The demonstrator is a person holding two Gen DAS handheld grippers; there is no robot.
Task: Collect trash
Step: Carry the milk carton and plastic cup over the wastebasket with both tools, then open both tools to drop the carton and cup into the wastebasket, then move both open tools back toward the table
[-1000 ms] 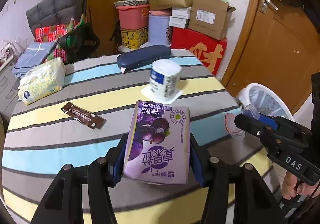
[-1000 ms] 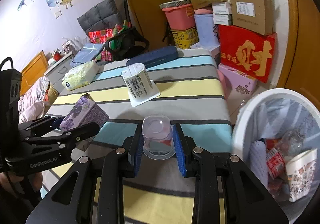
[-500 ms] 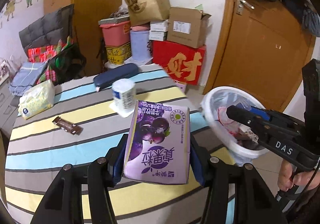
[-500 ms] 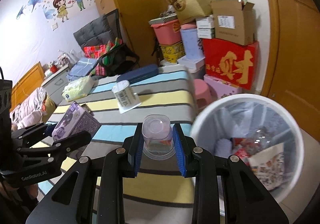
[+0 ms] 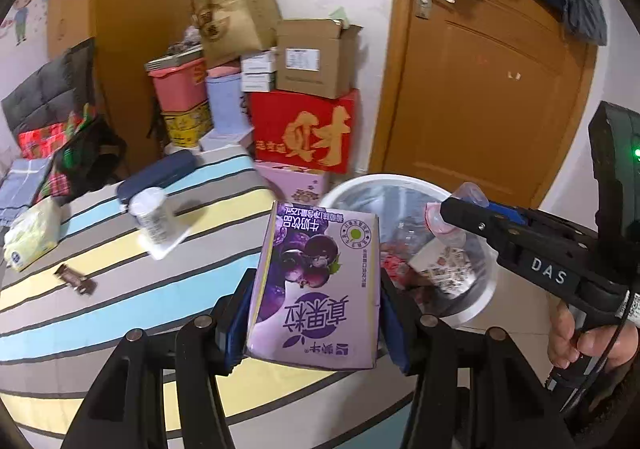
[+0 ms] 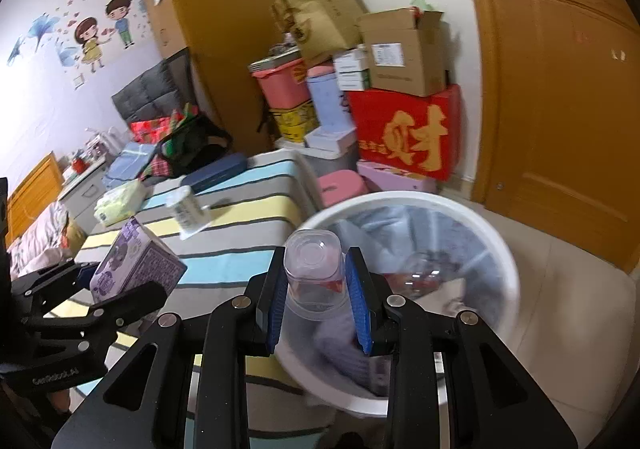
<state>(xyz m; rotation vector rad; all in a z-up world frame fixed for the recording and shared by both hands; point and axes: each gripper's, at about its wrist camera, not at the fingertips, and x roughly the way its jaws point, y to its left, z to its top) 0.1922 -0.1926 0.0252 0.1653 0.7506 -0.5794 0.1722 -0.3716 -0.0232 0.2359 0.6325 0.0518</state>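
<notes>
My left gripper is shut on a purple drink carton and holds it above the striped table's right edge. It also shows in the right wrist view. My right gripper is shut on a clear plastic cup, held over the near rim of the white trash bin. The bin holds several pieces of trash. The cup also shows in the left wrist view.
On the striped table lie a white bottle on a paper square, a brown wrapper, a tissue pack and a dark blue case. Stacked boxes and a wooden door stand behind the bin.
Both grippers have swung right and lifted, off the table toward the bin. The cup has gone from over the table edge to over the bin. Both grips are unchanged.
</notes>
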